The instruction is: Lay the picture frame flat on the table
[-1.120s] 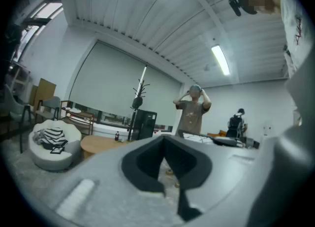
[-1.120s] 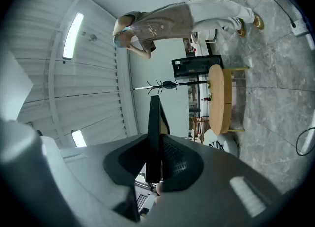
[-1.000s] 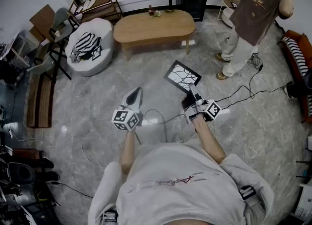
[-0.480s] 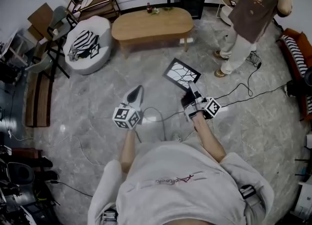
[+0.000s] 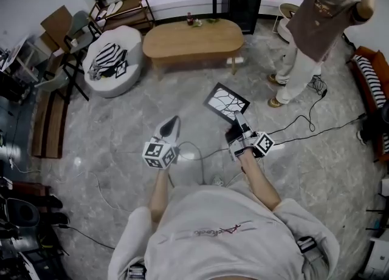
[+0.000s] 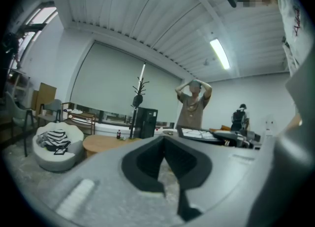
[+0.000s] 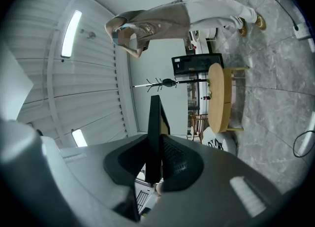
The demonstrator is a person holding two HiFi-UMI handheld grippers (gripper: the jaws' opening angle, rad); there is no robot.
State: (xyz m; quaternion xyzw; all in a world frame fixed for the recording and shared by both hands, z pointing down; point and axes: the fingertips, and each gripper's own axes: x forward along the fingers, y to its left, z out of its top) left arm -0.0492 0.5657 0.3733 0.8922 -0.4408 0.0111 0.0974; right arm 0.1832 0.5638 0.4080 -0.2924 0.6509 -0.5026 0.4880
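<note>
The black picture frame (image 5: 227, 101), with a white branch drawing, hangs tilted above the marble floor. My right gripper (image 5: 237, 118) is shut on its near lower edge. In the right gripper view the frame (image 7: 154, 122) shows edge-on, pinched between the dark pads. My left gripper (image 5: 171, 122) floats to the frame's left, apart from it, jaws shut with nothing in them. The left gripper view shows its tips (image 6: 165, 142) together and the frame (image 6: 199, 133) off to the right. The oval wooden table (image 5: 193, 37) stands farther ahead.
A person (image 5: 313, 36) stands at the right, past the table's end. A white pouf (image 5: 112, 60) with striped cloth sits left of the table, chairs (image 5: 64, 36) beyond it. Cables (image 5: 304, 121) trail over the floor. A red sofa (image 5: 374, 78) lines the right edge.
Both grippers and the frame sit slightly lower in the head view. The right gripper's hold on the frame is the same.
</note>
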